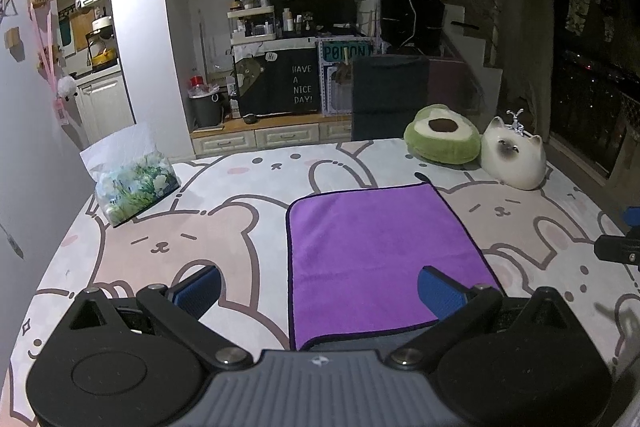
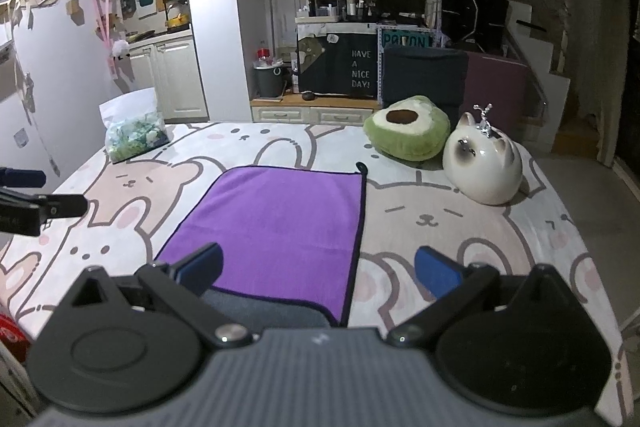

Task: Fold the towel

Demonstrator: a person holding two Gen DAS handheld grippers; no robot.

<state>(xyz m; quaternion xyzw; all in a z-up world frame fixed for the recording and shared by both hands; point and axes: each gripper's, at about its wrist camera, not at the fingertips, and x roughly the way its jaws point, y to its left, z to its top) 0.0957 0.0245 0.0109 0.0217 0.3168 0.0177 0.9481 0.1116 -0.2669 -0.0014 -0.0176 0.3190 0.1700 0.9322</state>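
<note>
A purple towel with a dark hem lies flat on the cartoon-print table cover; it also shows in the right wrist view. A grey underside shows at its near edge. My left gripper is open and empty, hovering above the towel's near left corner. My right gripper is open and empty, above the towel's near right corner. Part of the right gripper shows at the edge of the left wrist view, and part of the left gripper in the right wrist view.
A green avocado cushion and a white cat figure sit at the far right of the table. A clear bag with greenish contents stands at the far left. A wall runs along the left side.
</note>
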